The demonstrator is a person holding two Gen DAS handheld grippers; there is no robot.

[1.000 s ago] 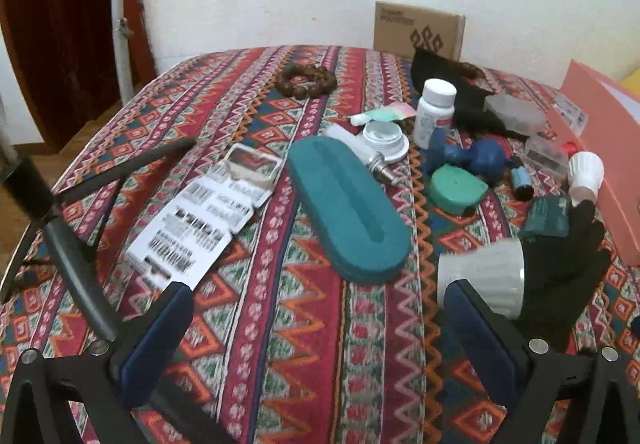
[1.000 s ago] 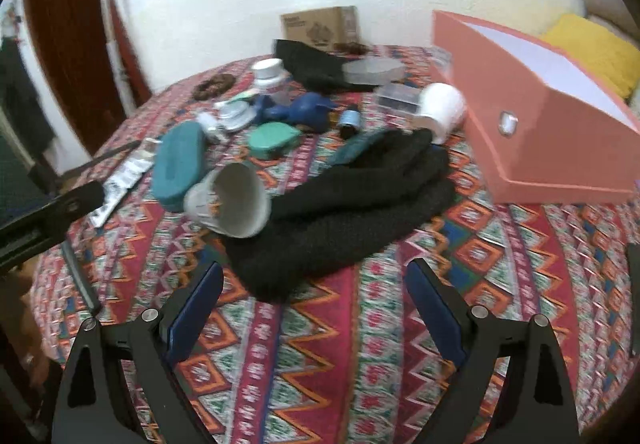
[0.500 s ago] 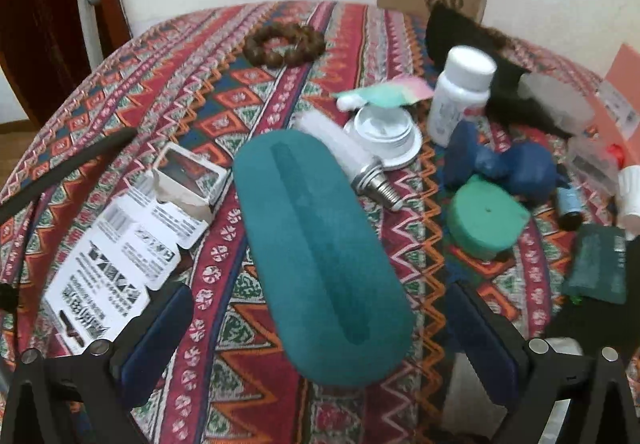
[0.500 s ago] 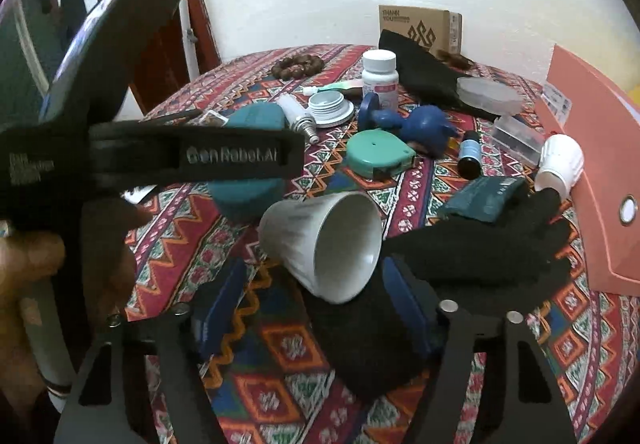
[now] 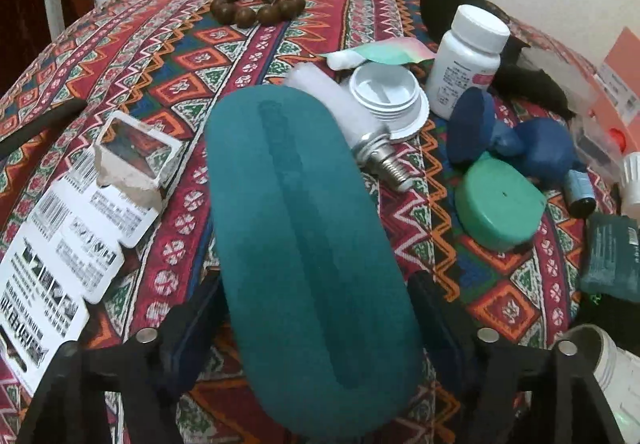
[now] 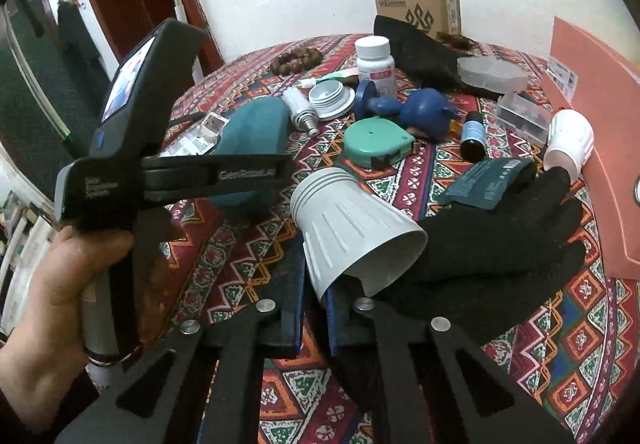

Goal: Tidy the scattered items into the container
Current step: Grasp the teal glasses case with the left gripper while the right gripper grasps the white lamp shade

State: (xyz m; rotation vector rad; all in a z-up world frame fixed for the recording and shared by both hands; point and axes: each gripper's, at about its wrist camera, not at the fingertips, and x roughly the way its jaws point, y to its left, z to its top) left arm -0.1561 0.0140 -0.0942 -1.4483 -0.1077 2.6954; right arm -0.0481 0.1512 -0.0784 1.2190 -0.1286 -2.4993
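Closer than a second ago: left gripper (image 5: 316,324) down over the case (image 5: 304,228), then well short of it with jaws wide.

Left view: jaws drawn in against both long sides of the case near its close end, pads seemingly touching, so gripping it by the look of it. Case lying flat on the bench (image 5: 160,55). Around it, untouched: beads (image 5: 258,3), bottle (image 5: 466,59), bulb (image 5: 360,131) touching the case's right edge, lid (image 5: 386,95), tape (image 5: 500,199), card (image 5: 72,236) to the left. Only a corner of the box (image 5: 624,55) at the far right edge.

Right view: right gripper (image 6: 316,320) nearly closed, jaws pinching the wall of the cup (image 6: 352,228) at its rim, cup on its side against the glove (image 6: 500,244). A second ago, same jaws wide and short of the cup. Box along the right, just beyond the glove; inside hidden from here.

Judging by this: barely begun. Nothing seen in the box, nearly everything spread on the bench. Two items in grip, neither lifted as far as can be told. Left to do: carry case and cup right to the box, then go back for the rest.
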